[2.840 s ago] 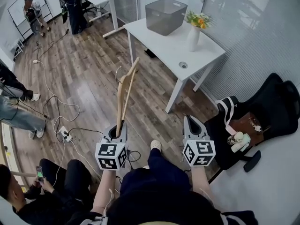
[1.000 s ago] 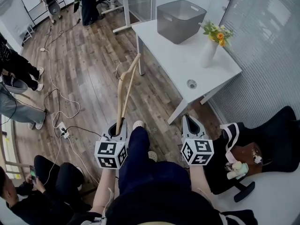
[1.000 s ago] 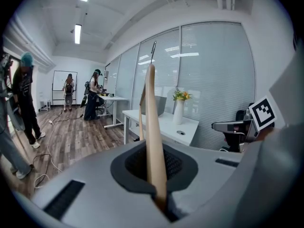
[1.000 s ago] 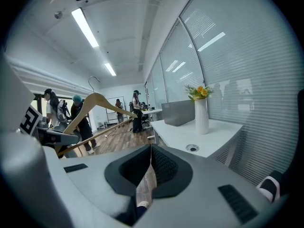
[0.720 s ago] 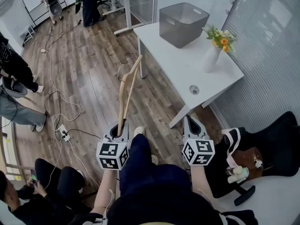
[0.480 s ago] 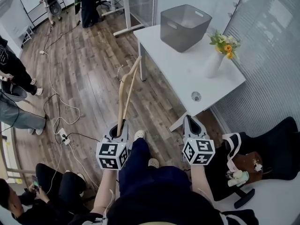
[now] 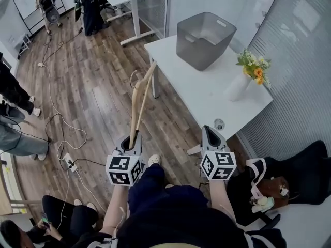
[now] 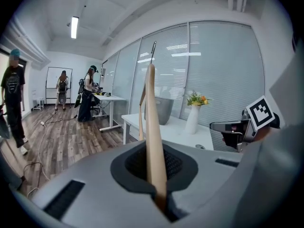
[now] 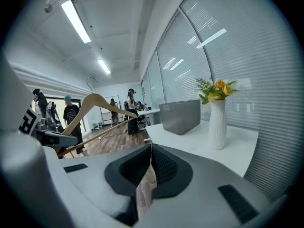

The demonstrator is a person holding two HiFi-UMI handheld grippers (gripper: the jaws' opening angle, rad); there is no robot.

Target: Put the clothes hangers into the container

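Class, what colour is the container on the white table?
The container is grey; it shows best in the head view.

Pale smooth wooden hanger (thin metal hook), matt grey plastic container, smooth white table, wood-plank floor

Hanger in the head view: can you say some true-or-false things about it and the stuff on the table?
1. The left gripper is shut on the wooden hanger. True.
2. The hanger lies inside the grey container. False: it is in the left gripper, over the wooden floor.
3. The right gripper holds a second hanger. False: its jaws are together with nothing between them.
4. A white vase with flowers stands on the white table, apart from the container. True.
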